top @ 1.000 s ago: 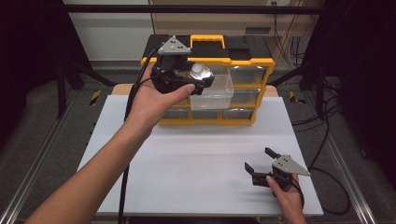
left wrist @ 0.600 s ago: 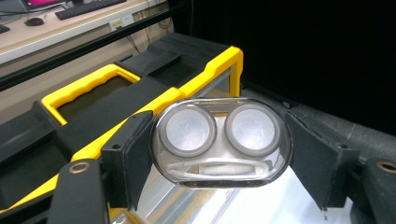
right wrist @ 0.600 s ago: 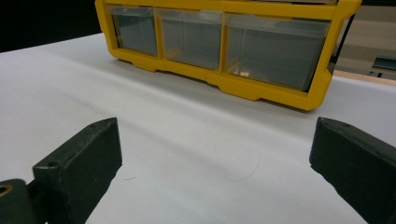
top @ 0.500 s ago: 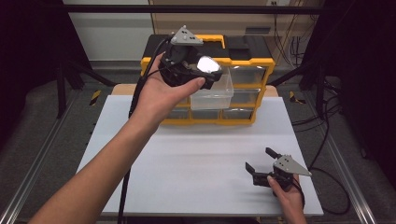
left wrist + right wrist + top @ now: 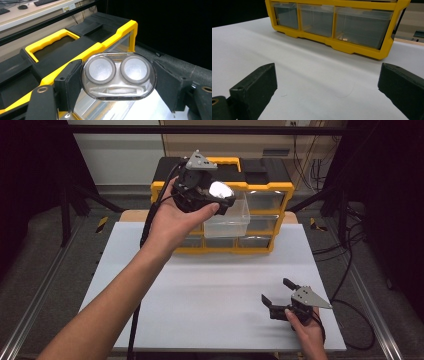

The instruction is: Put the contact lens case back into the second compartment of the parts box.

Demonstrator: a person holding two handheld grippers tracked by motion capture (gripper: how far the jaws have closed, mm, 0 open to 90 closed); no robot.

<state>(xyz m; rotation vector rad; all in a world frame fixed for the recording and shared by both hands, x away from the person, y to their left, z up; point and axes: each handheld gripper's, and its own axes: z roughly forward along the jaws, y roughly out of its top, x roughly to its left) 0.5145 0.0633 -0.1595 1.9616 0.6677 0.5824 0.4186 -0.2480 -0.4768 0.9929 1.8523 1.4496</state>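
Left claw clamped on clear case – two round wells visible close-up, right claw apart.

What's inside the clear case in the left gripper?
The clear case shows two round grey-rimmed wells and a white tweezer-like piece below them. Its ends are covered by the left gripper pads.

Overhead light is brightening the white table while the surroundings are falling into near black. Glare is blowing out the clear case in the high view, which is looking soft and slightly grainy. Both gripper views are staying fairly sharp, with soft shadows lying under the yellow organizer.
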